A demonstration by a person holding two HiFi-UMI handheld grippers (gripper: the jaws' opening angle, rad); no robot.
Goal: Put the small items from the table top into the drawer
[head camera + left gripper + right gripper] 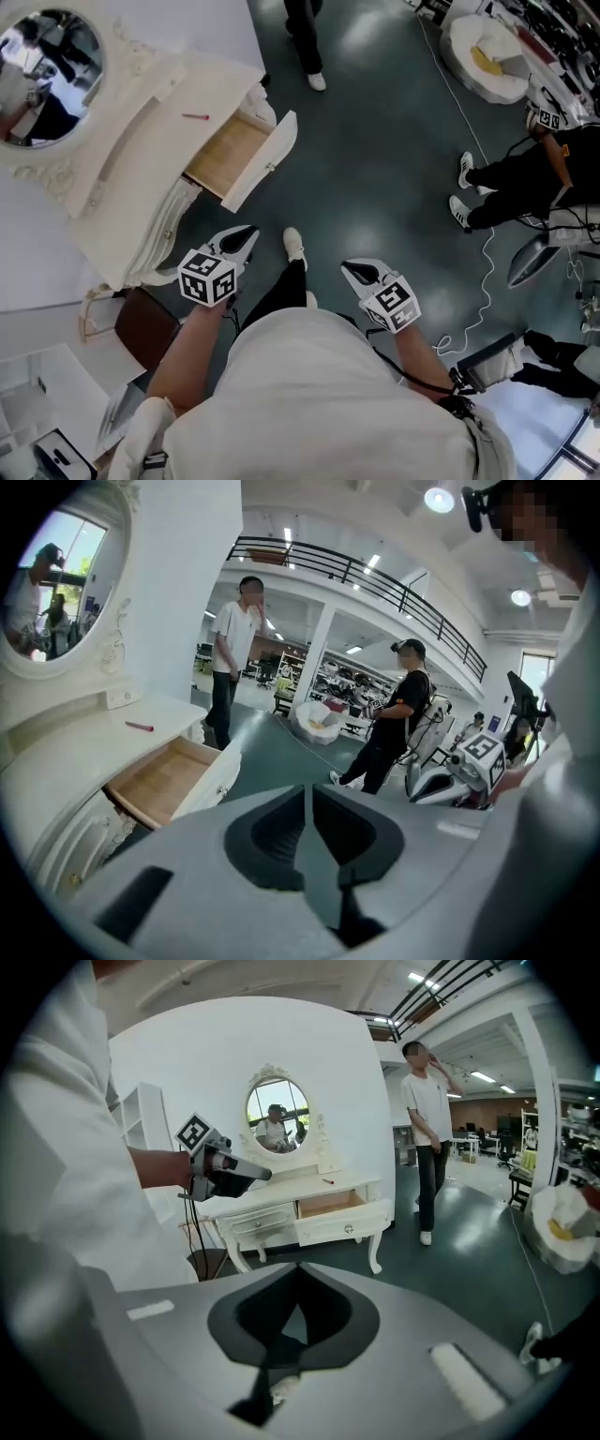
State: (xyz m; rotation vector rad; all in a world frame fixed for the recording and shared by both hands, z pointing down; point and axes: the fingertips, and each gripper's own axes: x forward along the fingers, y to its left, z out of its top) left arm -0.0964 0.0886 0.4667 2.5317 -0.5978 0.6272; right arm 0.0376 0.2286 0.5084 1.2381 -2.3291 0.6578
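A small red stick-shaped item [195, 116] lies alone on the white dressing table's top [141, 141]. It also shows in the left gripper view [139, 727] and, tiny, in the right gripper view [329, 1181]. The drawer [228, 150] below it stands pulled out, and its wooden inside [161, 782] looks bare. Both grippers hang over the floor in front of the table, well short of it. My left gripper [248, 232] has its jaws together with nothing between them [307, 789]. My right gripper [349, 269] is likewise shut and empty [298, 1267].
An oval mirror [42, 70] tops the table. A brown stool [145, 323] sits by its near end. One person stands past the drawer [309, 56], another in black is at the right [525, 178]. A white cable [480, 281] runs across the dark floor.
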